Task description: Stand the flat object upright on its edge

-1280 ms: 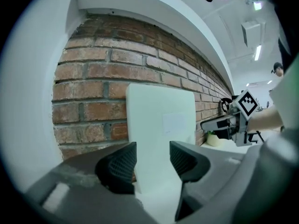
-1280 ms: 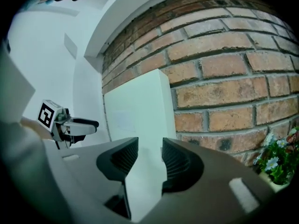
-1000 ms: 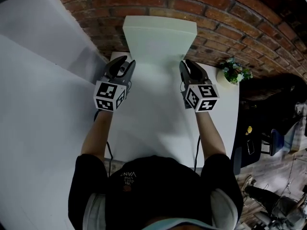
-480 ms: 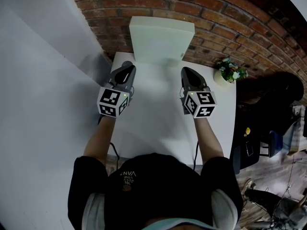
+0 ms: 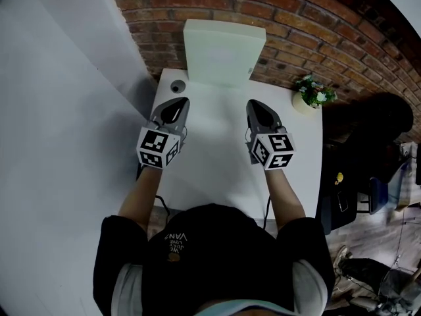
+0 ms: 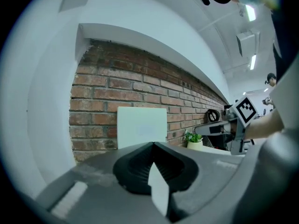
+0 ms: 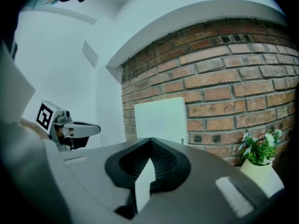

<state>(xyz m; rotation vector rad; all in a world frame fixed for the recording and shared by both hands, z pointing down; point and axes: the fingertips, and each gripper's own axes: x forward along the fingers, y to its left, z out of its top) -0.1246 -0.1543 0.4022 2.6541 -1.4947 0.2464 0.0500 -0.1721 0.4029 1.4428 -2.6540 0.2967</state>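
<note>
Flat white panel (image 5: 220,52) standing on edge against a brick wall (image 5: 316,18), with two closed, empty grippers in front of it.

The panel stands at the far end of a white table (image 5: 217,157). In both gripper views its bottom edge is hidden behind the gripper bodies. The left gripper (image 5: 178,103) and right gripper (image 5: 255,105) hover near the panel without touching it, each with its jaws together on nothing. Left of the panel's foot is a small dark round spot (image 5: 177,85), too small to identify. A potted plant (image 5: 308,96) sits to the panel's right. The person's head covers the table's near edge.
</note>
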